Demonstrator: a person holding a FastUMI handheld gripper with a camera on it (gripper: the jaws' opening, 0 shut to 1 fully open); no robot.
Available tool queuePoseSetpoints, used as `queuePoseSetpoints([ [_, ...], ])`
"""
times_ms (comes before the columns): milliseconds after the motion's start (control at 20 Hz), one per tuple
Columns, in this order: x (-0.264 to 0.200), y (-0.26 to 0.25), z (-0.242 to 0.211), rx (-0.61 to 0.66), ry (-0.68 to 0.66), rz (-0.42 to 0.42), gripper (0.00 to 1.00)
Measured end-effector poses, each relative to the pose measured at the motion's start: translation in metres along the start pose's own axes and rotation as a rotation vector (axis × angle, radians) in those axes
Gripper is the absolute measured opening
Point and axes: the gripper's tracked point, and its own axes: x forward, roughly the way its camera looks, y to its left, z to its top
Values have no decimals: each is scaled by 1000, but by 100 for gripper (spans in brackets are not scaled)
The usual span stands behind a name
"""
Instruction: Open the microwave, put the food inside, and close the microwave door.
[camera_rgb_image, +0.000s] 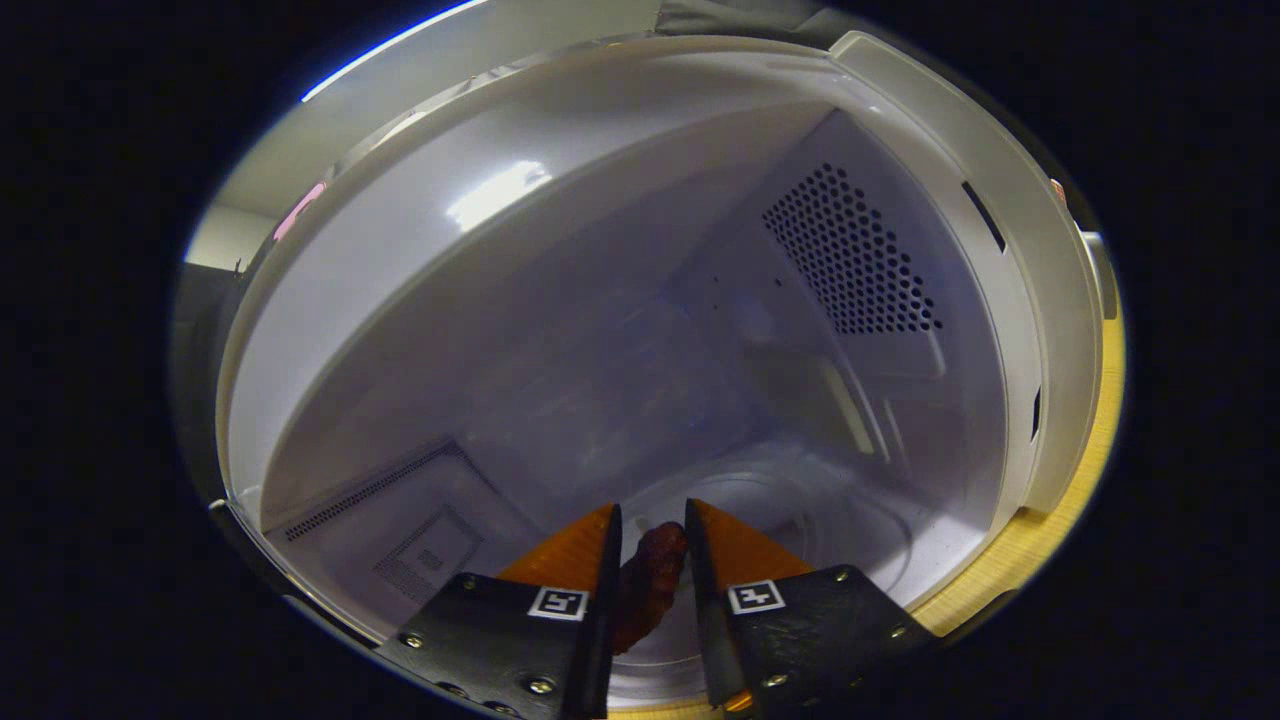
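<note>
I am looking into the open microwave (640, 330), its white cavity tilted in the gripper view. My gripper (652, 520) reaches inside, over the round glass turntable (860, 530) on the cavity floor. A dark reddish-brown piece of food (648, 585) sits between the two fingers, which press on it from both sides. The food hangs above the turntable; whether it touches the glass is hidden by the fingers. A perforated vent panel (850, 255) lies on the right inner wall beyond the fingers.
The white front frame of the microwave (1010, 250) curves around the cavity opening. A strip of light wooden tabletop (1040, 540) runs beneath the frame on the right. A small grille (425, 555) marks the left inner wall near the fingers.
</note>
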Motion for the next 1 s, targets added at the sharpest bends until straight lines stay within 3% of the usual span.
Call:
queuePoseSetpoints([
  [50, 1, -4, 3, -13, 5, -9, 45],
  [200, 0, -15, 13, -90, -28, -67, 45],
  [400, -17, -17, 20, -188, -5, -69, 45],
  [500, -32, -12, 11, -222, 47, -39, 85],
  [700, -81, 0, 14, -324, 90, 9, 92],
  [1000, -203, 47, 38, -449, 71, 198, 92],
])
